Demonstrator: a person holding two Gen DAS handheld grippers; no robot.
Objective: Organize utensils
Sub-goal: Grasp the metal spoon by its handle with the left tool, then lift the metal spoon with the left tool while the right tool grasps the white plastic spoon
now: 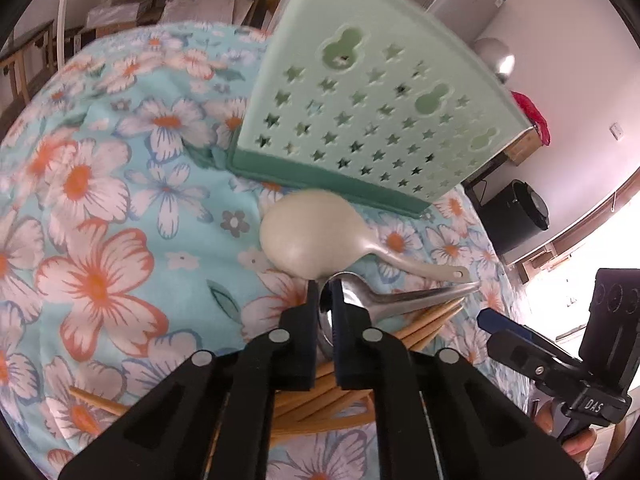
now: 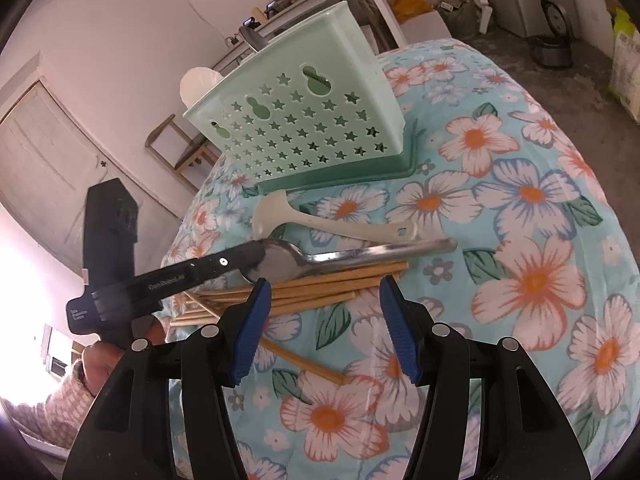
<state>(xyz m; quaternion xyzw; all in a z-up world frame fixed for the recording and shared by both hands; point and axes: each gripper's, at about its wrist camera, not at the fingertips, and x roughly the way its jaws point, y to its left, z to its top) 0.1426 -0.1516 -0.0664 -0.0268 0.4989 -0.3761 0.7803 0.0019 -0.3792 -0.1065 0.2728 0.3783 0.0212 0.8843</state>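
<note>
Clamping the bowl of the metal spoon, the left claw has its black pads drawn together on the thin steel, with the spoon's polished handle running off toward the counter's right side in the left wrist view. No earlier picture shows how it came there. The right claw hangs with its blue-padded fingers well apart, nothing between them, just above the bundle of wooden chopsticks.

Those chopsticks lie in a loose, slightly fanned heap beneath the spoon, pale straight sticks, with one stray stick apart nearer the right claw. Just beyond the spoon lies a cream plastic rice paddle, smooth and rounded, its handle ending in a hanging hole. Behind it stands the mint-green plastic utensil holder, a wall pierced with star cut-outs on a darker green base, set toward the counter's far edge.

A floral cloth, turquoise with white and orange blossoms, covers the rounded counter; wide open cloth lies left of the utensils in the left wrist view.
</note>
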